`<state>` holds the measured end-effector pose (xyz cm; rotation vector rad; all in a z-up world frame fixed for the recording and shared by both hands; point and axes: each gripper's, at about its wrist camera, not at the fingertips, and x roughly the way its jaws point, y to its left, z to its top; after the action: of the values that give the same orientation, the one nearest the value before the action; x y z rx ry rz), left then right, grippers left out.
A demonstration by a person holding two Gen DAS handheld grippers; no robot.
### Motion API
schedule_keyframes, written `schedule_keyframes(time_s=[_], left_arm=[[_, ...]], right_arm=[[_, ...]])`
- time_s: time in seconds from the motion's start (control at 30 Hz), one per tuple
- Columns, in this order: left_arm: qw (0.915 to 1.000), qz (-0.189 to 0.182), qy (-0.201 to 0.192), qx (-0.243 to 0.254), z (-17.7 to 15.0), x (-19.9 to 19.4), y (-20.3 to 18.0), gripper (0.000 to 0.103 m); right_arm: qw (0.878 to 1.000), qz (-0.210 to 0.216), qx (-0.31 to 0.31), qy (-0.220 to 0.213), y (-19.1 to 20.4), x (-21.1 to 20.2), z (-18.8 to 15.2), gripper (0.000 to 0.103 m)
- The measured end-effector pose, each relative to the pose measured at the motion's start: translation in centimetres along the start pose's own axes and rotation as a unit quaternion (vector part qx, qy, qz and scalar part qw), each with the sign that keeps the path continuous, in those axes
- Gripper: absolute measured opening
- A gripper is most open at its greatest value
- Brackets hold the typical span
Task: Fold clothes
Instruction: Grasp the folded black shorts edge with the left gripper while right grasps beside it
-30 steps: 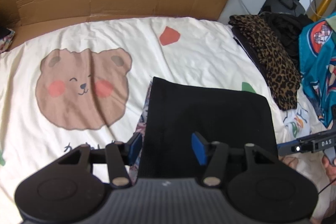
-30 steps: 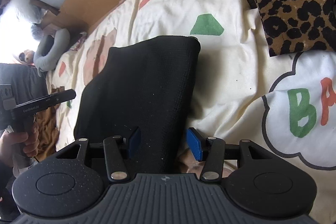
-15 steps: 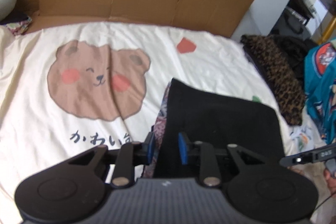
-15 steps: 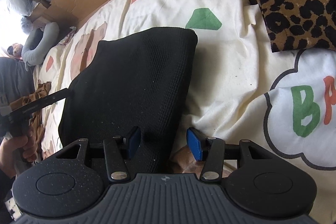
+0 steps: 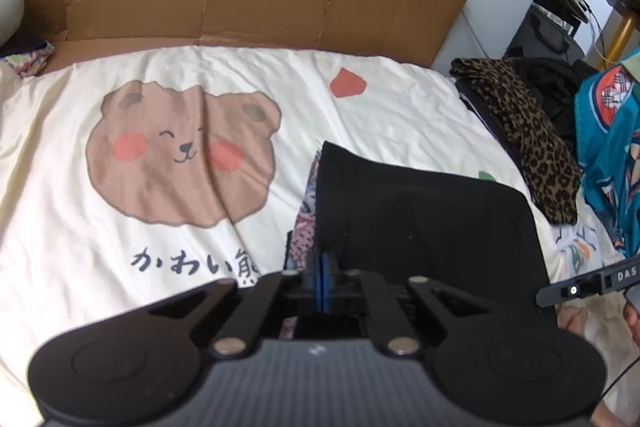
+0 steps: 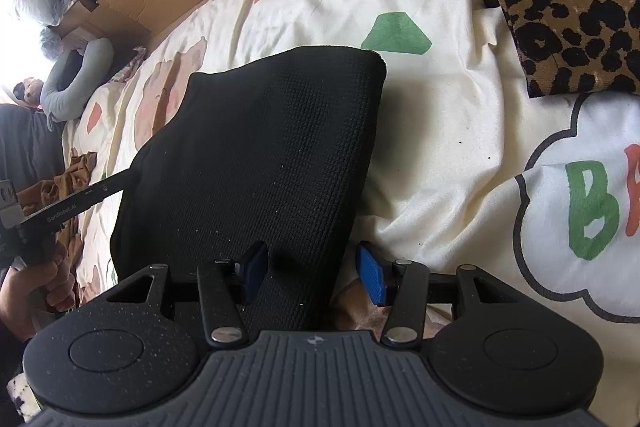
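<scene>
Since a second before, the left gripper [image 5: 322, 277] had pinched shut on the black garment's [image 5: 424, 223] near edge; the right gripper [image 6: 310, 273] stood half-open astride its other edge.

Both wrist views downward, close, sharing black garment [image 5: 424, 223]

Black knit cloth [image 5: 424, 227], folded into a flat block, lying on the cream bear sheet [image 5: 120, 247] in the lower middle of the frame, a patterned purple layer [image 5: 302, 227] peeking out along its left edge
</scene>
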<state>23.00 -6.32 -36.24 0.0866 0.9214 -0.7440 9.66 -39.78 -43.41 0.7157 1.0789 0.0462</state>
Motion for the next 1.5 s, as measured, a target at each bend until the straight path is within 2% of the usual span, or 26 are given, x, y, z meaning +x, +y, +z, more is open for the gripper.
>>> schedule_keyframes(time_s=[0.13, 0.23, 0.47, 0.5, 0.57, 0.6, 0.7, 0.87, 1.0, 1.1, 1.13, 1.17, 1.23, 1.5], left_arm=[[0.9999, 0.004, -0.013, -0.008, 0.4, -1.0, 0.5, 0.001], [0.9998, 0.013, -0.002, -0.017, 0.2, -0.5, 1.1, 0.001], [0.9992, 0.016, 0.010, -0.034, -0.9, 1.1, 1.6, 0.001], [0.9992, 0.016, 0.010, -0.034, -1.0, 1.2, 1.6, 0.001], [0.9992, 0.016, 0.012, -0.033, -1.2, 1.2, 1.6, 0.001], [0.9992, 0.016, 0.013, -0.034, -1.2, 1.2, 1.6, 0.001], [0.9992, 0.015, 0.014, -0.035, -1.2, 1.1, 1.6, 0.001], [0.9989, 0.014, 0.022, -0.040, -1.2, 1.3, 1.9, 0.001], [0.9979, 0.003, 0.032, -0.056, -0.9, 1.4, 2.6, 0.002], [0.9967, -0.008, 0.039, -0.071, -0.3, 1.1, 3.1, 0.014], [0.9961, -0.017, 0.040, -0.077, -0.1, 1.0, 3.2, 0.028], [0.9963, -0.021, 0.038, -0.074, 0.0, 0.8, 3.2, 0.050], [0.9971, -0.023, 0.031, -0.065, 0.2, 0.6, 3.0, 0.069], [0.9924, -0.070, 0.032, -0.096, 0.4, 3.0, 3.4, 0.067]], right_arm=[[1.000, 0.008, 0.004, -0.004, -0.1, 0.0, 0.0, 0.056], [1.000, 0.018, 0.015, -0.005, -0.3, 0.1, 0.0, 0.056], [0.993, 0.083, 0.082, -0.013, -2.1, 1.8, 0.3, 0.055], [0.992, 0.088, 0.090, -0.014, -2.3, 2.1, 0.4, 0.053], [0.990, 0.094, 0.100, -0.018, -2.8, 2.5, 0.5, 0.043], [0.990, 0.094, 0.102, -0.017, -2.9, 2.6, 0.7, 0.028], [0.991, 0.099, 0.093, -0.015, -2.8, 2.4, 1.1, 0.008], [0.989, 0.121, 0.076, -0.035, -1.9, 0.7, 1.9, 0.007], [0.987, 0.121, 0.108, -0.021, -2.5, 1.5, 1.8, 0.012], [0.983, 0.127, 0.129, -0.014, -3.2, 2.3, 1.3, 0.024], [0.982, 0.132, 0.131, -0.013, -3.3, 2.6, 1.2, 0.024], [0.982, 0.134, 0.131, -0.012, -3.2, 2.9, 1.1, 0.024], [0.982, 0.137, 0.129, -0.011, -3.3, 3.1, 0.8, 0.024], [0.976, 0.159, 0.149, 0.002, -4.3, 3.8, 0.0, 0.025]])
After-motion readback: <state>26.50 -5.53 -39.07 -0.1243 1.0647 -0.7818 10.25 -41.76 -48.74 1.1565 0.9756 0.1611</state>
